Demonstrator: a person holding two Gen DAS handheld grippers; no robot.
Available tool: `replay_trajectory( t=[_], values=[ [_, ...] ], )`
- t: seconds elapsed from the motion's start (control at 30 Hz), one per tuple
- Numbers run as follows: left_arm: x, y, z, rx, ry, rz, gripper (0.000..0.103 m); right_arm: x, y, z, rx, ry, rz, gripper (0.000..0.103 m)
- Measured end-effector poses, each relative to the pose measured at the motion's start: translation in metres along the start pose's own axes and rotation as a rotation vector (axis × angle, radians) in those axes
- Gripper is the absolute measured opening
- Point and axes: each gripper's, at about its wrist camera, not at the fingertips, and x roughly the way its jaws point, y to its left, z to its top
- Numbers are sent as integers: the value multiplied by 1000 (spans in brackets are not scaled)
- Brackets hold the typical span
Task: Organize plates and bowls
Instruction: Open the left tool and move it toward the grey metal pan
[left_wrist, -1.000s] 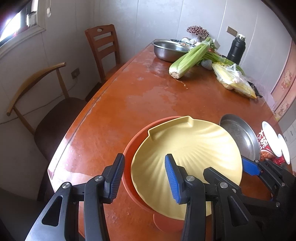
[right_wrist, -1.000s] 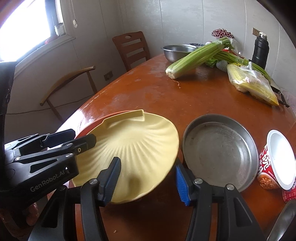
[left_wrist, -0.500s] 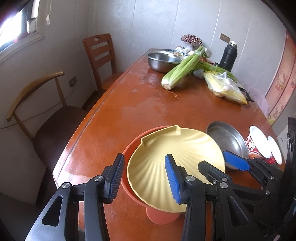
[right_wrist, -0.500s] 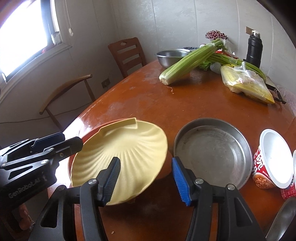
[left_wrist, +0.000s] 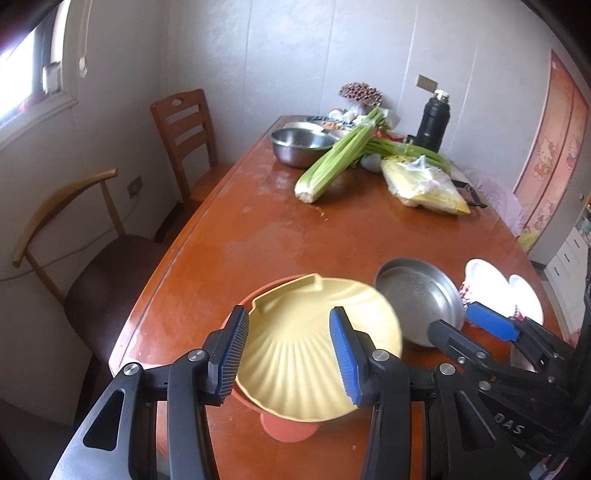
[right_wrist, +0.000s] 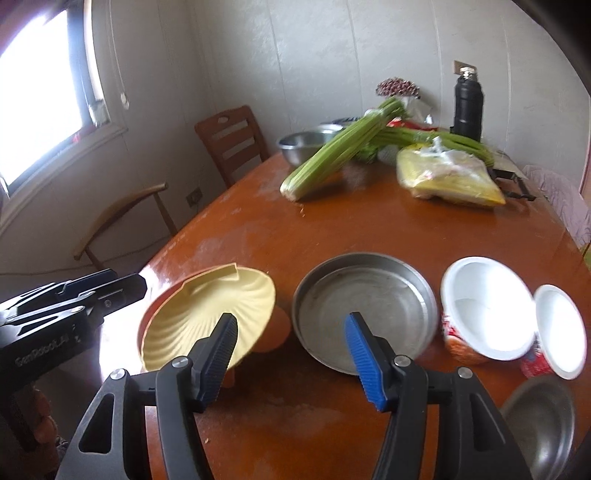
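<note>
Stacking is the step in hand, by the look of it: the yellow plate (left_wrist: 314, 354) is sitting tilted in the orange bowl (left_wrist: 288, 428) near the table's (left_wrist: 258, 236) front edge, with the steel pan (right_wrist: 364, 310) just beside it and the two white-lidded cups (right_wrist: 484, 314) beyond.

Both grippers are hanging clear above the table, and neither is holding anything. The left gripper (left_wrist: 288, 354) is standing partly open over the plate, its pads (left_wrist: 232, 354) touching nothing. The right gripper (right_wrist: 291, 358) is widening its jaws, with nothing between them, and is pointing at the gap between the plate and the pan.

The pan is probably the next piece to gather. That is calling for the right gripper to be going down over the pan's near rim, one pad inside and one outside, then pinching. The wall is thin and slick, so a shallow bite is risking a slip. The tilted plate could also be rocking if it gets bumped.
</note>
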Motion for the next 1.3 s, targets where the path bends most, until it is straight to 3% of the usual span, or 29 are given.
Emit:
replay_trajectory(
  t=[0.53, 0.9, 1.3],
  values=[
    [-33, -65, 13, 99, -47, -63, 51, -94, -54, -1, 93, -142, -25, 67],
    [-45, -116, 24, 182, -22, -177, 52, -145, -89, -9, 178, -222, -106, 68],
    [-33, -152, 39, 268, 30, -213, 52, -162, -96, -20, 195, -246, -136, 70]
  ],
)
